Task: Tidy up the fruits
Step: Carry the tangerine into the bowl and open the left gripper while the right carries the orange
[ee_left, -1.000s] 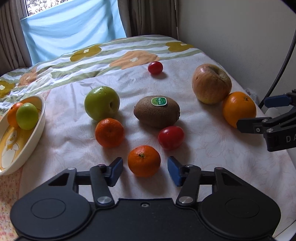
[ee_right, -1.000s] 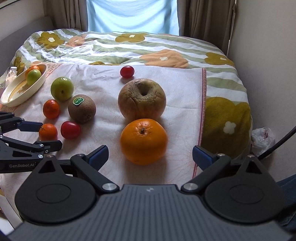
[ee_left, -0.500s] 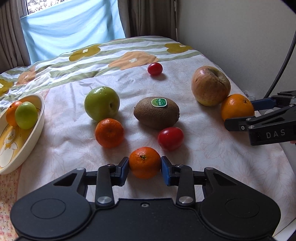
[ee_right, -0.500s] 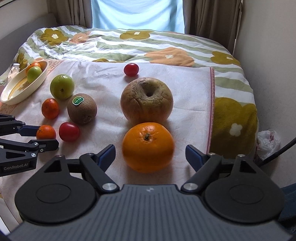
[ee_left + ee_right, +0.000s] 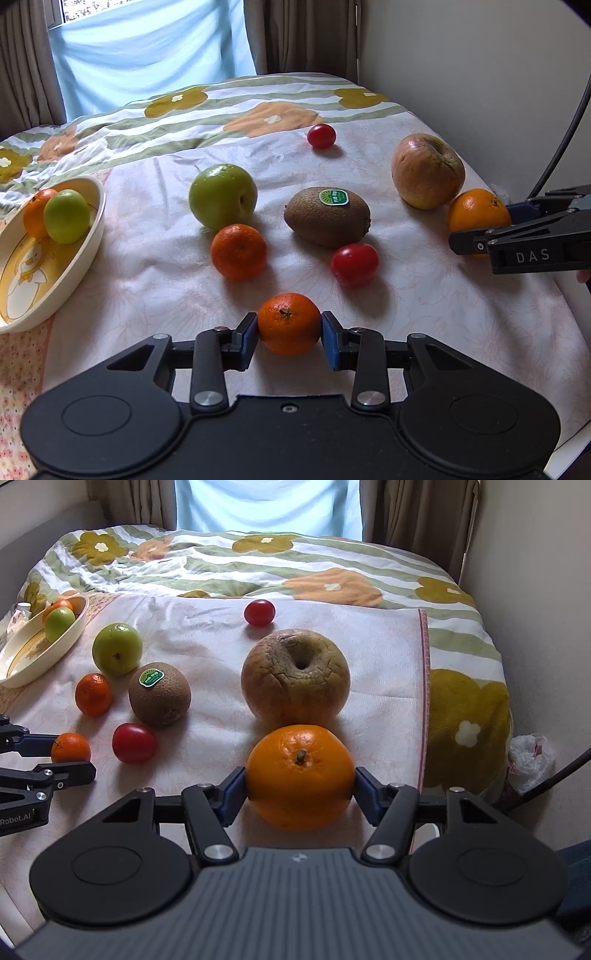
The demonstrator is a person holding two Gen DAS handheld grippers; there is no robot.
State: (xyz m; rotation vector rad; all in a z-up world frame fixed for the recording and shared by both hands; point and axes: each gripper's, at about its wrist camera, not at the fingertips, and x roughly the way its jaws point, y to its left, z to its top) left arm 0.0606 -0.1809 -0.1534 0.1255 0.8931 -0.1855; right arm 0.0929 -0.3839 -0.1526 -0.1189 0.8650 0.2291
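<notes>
The bed [image 5: 461, 709] before me carried a flowered, striped quilt [image 5: 258, 565], with a pale cloth [image 5: 207, 642] spread over it. Directly on the cloth lay a green apple [image 5: 222, 196], a stickered kiwi [image 5: 327, 216], a wrinkled apple [image 5: 295, 679] touching a large orange [image 5: 299, 775], two small mandarins [image 5: 238, 251] [image 5: 289, 324], and two red tomatoes [image 5: 354, 264] [image 5: 321, 136]. A cream dish [image 5: 85, 254] sat at the cloth's left edge, tilted, holding a mandarin and a green fruit
</notes>
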